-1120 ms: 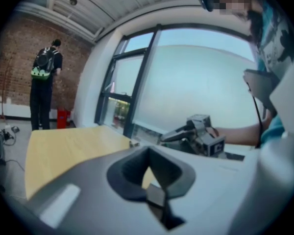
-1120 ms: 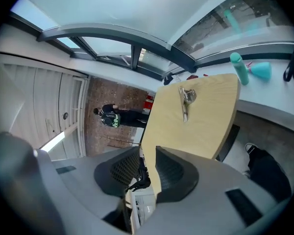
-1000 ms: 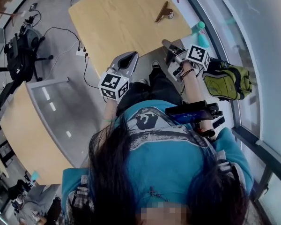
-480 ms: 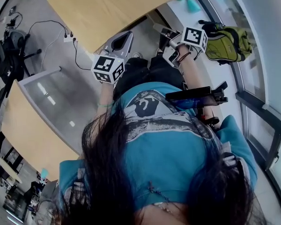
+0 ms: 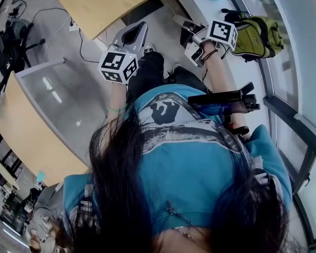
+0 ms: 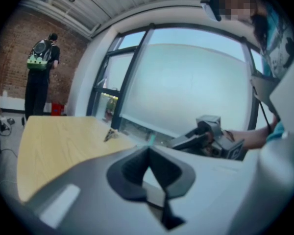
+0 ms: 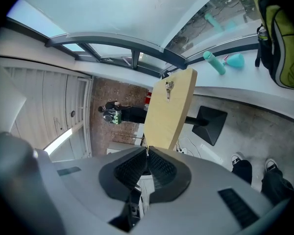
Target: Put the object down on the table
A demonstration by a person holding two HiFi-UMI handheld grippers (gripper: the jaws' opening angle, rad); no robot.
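Note:
A small brown clip-like object [image 6: 109, 135] lies alone on the light wooden table [image 6: 54, 151], far ahead of both grippers; the right gripper view shows the object [image 7: 169, 88] small on the table [image 7: 172, 112]. In the head view only a corner of the table [image 5: 102, 1] shows and the object is out of frame. My left gripper [image 5: 141, 28] is held over the floor with its jaws together and empty. My right gripper [image 5: 178, 20] is also off the table; its jaws are closing tip to tip with nothing between them.
A yellow-green backpack [image 5: 258, 33] and a teal bottle [image 7: 214, 62] sit on the window ledge at the right. The table's black foot [image 7: 208, 121] stands on the floor. A second table [image 5: 26, 141] is at the left, floor equipment [image 5: 10, 41] beyond it. A person [image 6: 39, 82] stands far off.
The table has slid up to the top edge of the head view and the object has left that view. Both grippers now hang over the floor, farther from the table.

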